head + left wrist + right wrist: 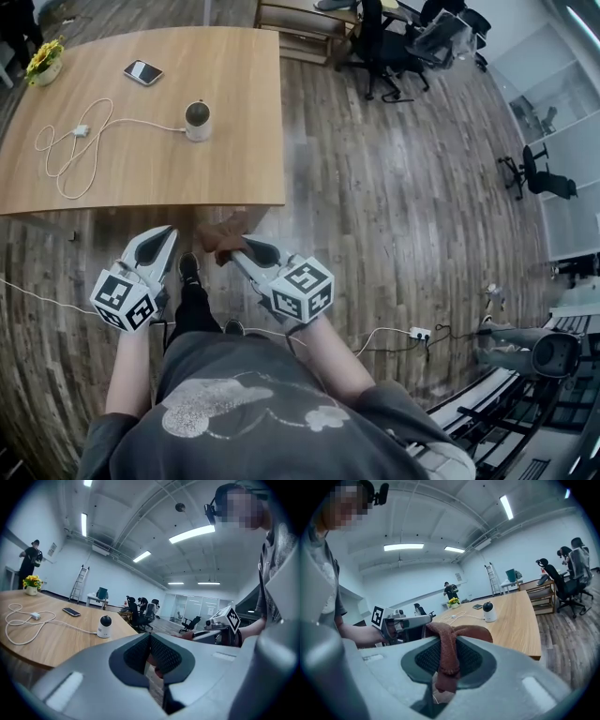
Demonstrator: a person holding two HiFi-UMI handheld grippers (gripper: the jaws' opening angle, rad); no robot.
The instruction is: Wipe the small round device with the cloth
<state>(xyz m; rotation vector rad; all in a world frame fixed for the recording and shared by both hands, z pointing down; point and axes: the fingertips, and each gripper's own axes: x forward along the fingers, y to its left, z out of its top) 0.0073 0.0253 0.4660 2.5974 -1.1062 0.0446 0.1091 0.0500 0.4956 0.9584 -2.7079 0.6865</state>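
The small round device (197, 120), white with a dark dome, stands on the wooden table (234, 159) with a white cable (75, 150) running left from it. It shows far off as the device (104, 626) and the device (489, 612) in both gripper views. My right gripper (234, 251) is shut on a brown cloth (221, 237), which drapes over its jaws as the cloth (449, 649), off the table's near edge. My left gripper (169, 242) is beside it, jaws together with nothing held.
A phone (143, 72) and a pot of yellow flowers (44, 60) sit at the table's far side. Office chairs (394, 47) stand beyond the table's right end. A power strip (419, 333) and cords lie on the wood floor at right.
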